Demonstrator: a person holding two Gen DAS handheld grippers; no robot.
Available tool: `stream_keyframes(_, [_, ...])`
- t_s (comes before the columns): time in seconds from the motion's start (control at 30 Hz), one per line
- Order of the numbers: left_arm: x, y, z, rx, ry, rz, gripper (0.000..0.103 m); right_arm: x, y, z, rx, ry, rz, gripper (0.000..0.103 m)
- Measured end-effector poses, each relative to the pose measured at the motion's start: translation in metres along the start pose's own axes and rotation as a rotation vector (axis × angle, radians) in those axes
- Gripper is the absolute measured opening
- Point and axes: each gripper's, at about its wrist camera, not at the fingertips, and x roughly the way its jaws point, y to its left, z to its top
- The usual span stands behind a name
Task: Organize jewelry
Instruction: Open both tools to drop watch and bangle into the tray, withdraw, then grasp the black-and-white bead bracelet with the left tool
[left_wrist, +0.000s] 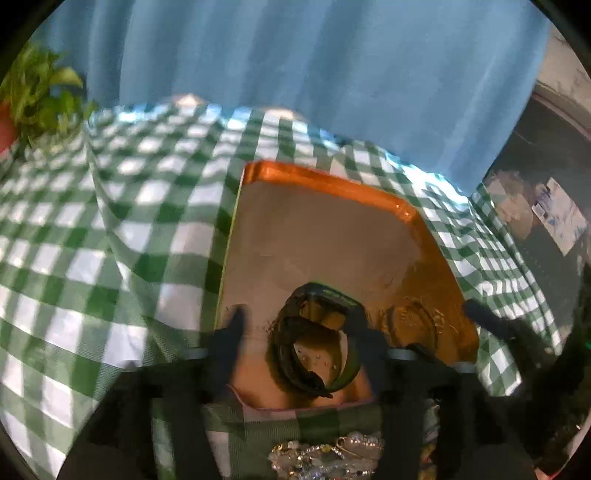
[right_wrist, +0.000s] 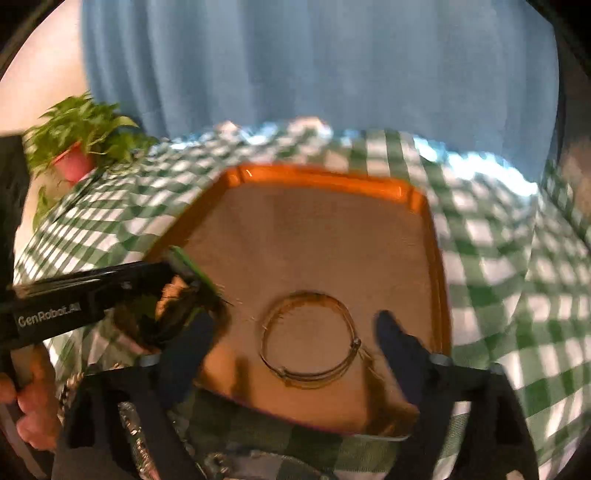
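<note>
An orange tray lies on a green-checked cloth. A dark green bracelet stack sits on the tray between the fingers of my left gripper, whose jaws stand wide apart; the right finger touches the stack. A thin wire bangle lies on the tray between the open fingers of my right gripper, touching neither. The bangle also shows in the left wrist view. The left gripper and its bracelets show at the left of the right wrist view.
A potted plant stands at the table's far left. A blue curtain hangs behind. Silvery jewelry lies on the cloth at the near edge, under the left gripper. A dark shelf area is to the right.
</note>
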Motion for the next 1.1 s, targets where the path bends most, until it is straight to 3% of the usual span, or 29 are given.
stream_keyframes(0.23, [-0.032, -0.018, -0.012, 0.090, -0.029, -0.010, 0.072, -0.030, 0.004, -0.002, -0.008, -0.076, 0.033, 0.100])
stream_keyframes(0.43, [-0.079, -0.015, -0.036, 0.061, -0.078, -0.042, 0.073, -0.064, 0.021, -0.013, 0.008, -0.130, 0.077, 0.103])
stream_keyframes(0.53, [-0.104, -0.012, -0.047, 0.059, -0.105, -0.038, 0.073, -0.088, 0.028, -0.020, 0.014, -0.166, 0.044, 0.103])
stream_keyframes(0.6, [-0.117, -0.005, -0.058, 0.049, -0.128, -0.032, 0.073, -0.109, 0.031, -0.028, 0.023, -0.213, -0.031, 0.103])
stream_keyframes(0.73, [-0.134, 0.010, -0.093, 0.030, -0.136, -0.008, 0.073, -0.147, 0.029, -0.046, 0.066, -0.270, -0.038, 0.103])
stream_keyframes(0.83, [-0.145, 0.022, -0.121, 0.012, -0.133, 0.008, 0.073, -0.165, 0.030, -0.061, 0.084, -0.254, 0.011, 0.103])
stream_keyframes(1.0, [-0.150, 0.035, -0.151, -0.005, -0.111, 0.010, 0.073, -0.171, 0.039, -0.093, 0.082, -0.194, 0.015, 0.103])
stream_keyframes(1.1, [-0.151, 0.039, -0.158, -0.010, -0.096, -0.010, 0.073, -0.168, 0.034, -0.104, 0.122, -0.144, 0.112, 0.103])
